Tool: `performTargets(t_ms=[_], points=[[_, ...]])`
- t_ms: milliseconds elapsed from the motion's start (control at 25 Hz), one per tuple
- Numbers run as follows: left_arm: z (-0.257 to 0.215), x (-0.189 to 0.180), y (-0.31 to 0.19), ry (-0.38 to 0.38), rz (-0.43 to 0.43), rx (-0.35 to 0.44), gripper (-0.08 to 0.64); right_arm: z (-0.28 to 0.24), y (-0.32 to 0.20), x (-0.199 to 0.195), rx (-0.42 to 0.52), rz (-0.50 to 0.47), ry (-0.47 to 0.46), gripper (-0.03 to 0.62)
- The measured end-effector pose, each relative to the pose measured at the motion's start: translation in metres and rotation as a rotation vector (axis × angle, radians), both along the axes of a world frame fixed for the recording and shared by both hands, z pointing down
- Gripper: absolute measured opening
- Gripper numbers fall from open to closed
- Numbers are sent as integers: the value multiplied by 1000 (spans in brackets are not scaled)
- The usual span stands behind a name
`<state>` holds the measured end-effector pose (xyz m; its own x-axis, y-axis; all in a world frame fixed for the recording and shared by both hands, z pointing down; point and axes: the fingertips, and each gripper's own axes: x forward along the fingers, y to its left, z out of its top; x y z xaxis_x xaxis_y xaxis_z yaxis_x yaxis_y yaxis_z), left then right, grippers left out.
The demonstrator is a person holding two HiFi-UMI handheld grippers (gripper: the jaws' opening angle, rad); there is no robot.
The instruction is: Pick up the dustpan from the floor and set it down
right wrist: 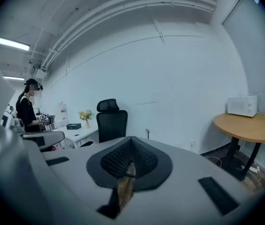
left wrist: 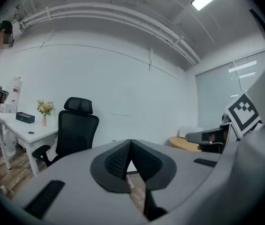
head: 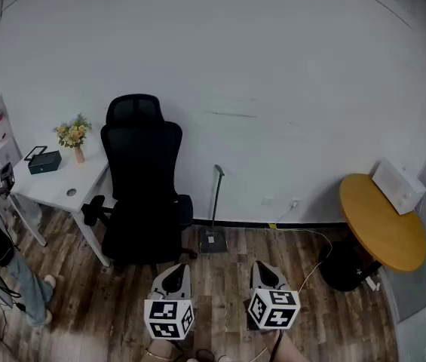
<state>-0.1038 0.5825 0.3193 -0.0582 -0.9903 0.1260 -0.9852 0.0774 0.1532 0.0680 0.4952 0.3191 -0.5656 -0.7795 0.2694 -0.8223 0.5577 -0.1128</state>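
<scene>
The dustpan (head: 213, 240) stands on the wood floor against the white wall, its long thin handle (head: 217, 194) upright. In the right gripper view only the handle's top (right wrist: 147, 132) shows above the jaws. My left gripper (head: 175, 271) and right gripper (head: 262, 268) hang side by side near the bottom of the head view, well short of the dustpan, pointing toward the wall. Both are shut with nothing between the pads; the left gripper (left wrist: 131, 142) and the right gripper (right wrist: 131, 139) each show jaws meeting at the tips.
A black office chair (head: 143, 194) stands just left of the dustpan, beside a white desk (head: 54, 187) with flowers (head: 73, 135). A round wooden table (head: 382, 221) with a white box (head: 398, 185) is at the right, cables on the floor near it. A person (right wrist: 26, 111) stands far left.
</scene>
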Motion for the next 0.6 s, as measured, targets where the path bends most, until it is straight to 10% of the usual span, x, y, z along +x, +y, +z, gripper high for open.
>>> performTargets(t_ms=[600], points=[[14,-10,-5,6,47,-15,17,10,0,-2,-27,70,-27,32]])
